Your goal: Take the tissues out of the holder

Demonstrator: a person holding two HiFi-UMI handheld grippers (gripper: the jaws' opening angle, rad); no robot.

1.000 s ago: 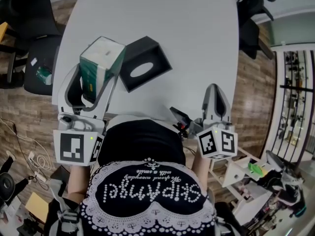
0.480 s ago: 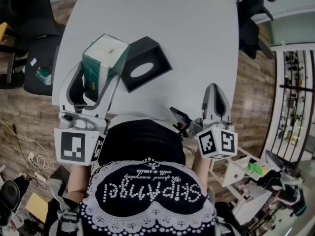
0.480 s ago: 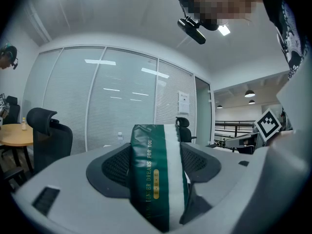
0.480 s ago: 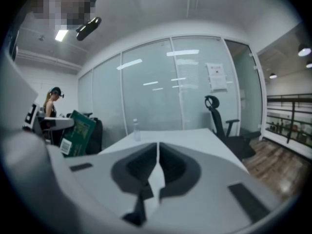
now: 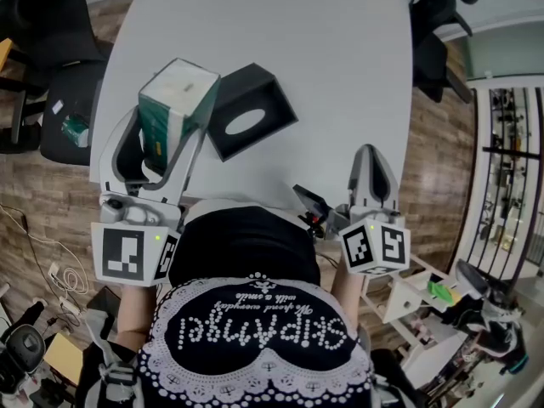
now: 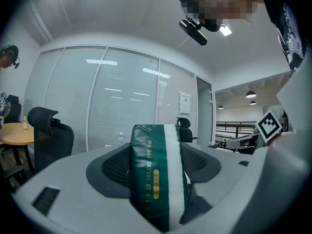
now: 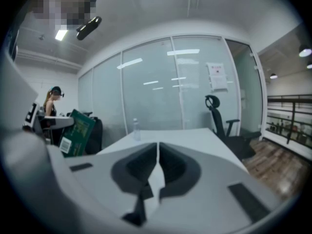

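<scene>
Tissue pack [image 5: 174, 100]: green with a white stripe, out of the holder, clamped in the left gripper [image 5: 164, 130] over the near-left part of the table [image 5: 340, 58]. In the left gripper view the pack [image 6: 158, 174] stands on end between the two jaws. Both pads press on its sides, so the jaws stand wide apart with the pack filling the gap. The pack's pale top face points up toward the head camera.

Holder [image 5: 251, 113]: black box with an oval slot on top, sitting on the table just right of the pack. In the head view the pack overlaps its left corner. Probably apart, but can't tell from this angle if they touch.

Right gripper [image 5: 371, 153]: at the near table edge, well to the right of the holder. In its own view the jaws [image 7: 157, 150] are closed together with nothing between them. That view also shows the pack [image 7: 75, 133] off to the left, plus a small bottle [image 7: 136, 128] at the far end of the table.

Marker cube [image 5: 129, 255] on the left gripper and another marker cube [image 5: 376, 246] on the right gripper sit close to the person's dark printed top [image 5: 255, 330].

Around: black office chair [image 5: 51, 24] left of the table, wood floor [image 5: 433, 168], glass wall [image 6: 122, 111] behind.
</scene>
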